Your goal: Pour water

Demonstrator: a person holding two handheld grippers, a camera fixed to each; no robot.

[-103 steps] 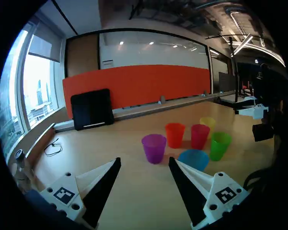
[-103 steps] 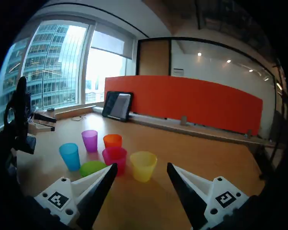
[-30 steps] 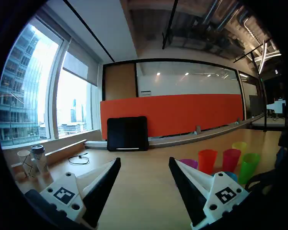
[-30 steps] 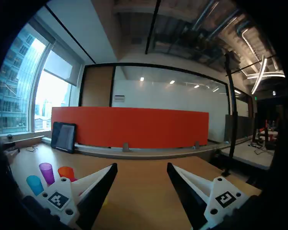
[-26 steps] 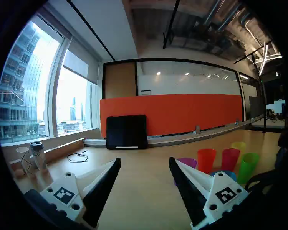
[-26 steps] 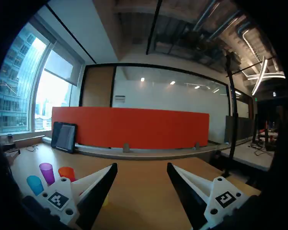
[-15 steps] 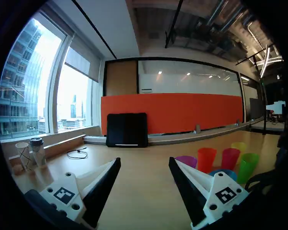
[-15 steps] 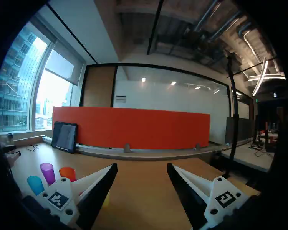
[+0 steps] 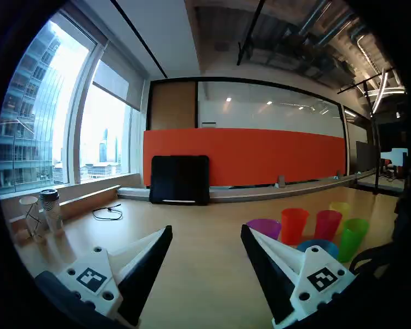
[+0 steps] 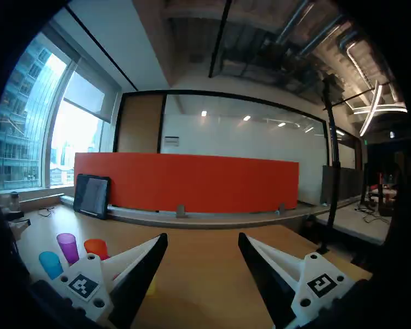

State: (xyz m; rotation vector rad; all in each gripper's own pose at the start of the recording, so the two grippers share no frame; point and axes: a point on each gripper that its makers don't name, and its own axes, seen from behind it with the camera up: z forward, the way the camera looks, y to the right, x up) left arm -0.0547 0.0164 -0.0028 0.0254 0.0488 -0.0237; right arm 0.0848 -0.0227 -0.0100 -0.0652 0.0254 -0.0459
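Note:
Several coloured plastic cups stand in a cluster on the wooden table (image 9: 205,257). In the left gripper view a purple cup (image 9: 263,226), an orange cup (image 9: 294,225), a pink cup (image 9: 327,224), a yellow cup (image 9: 341,209), a green cup (image 9: 352,237) and a blue cup (image 9: 314,245) sit to the right, partly behind the right finger. My left gripper (image 9: 206,233) is open and holds nothing. In the right gripper view the blue cup (image 10: 51,264), purple cup (image 10: 68,247) and orange cup (image 10: 96,248) stand at the lower left. My right gripper (image 10: 203,239) is open over the table (image 10: 205,274), empty.
A black tablet (image 9: 179,179) leans against the orange partition (image 9: 244,154) at the back of the table. Two paper cups (image 9: 41,211) and a cable (image 9: 107,212) lie by the window ledge on the left. Another desk (image 10: 359,216) stands to the far right.
Over the last seconds both grippers tilted up from looking down on the cups to a level view. In the last second the left view drifted slightly; both stay open.

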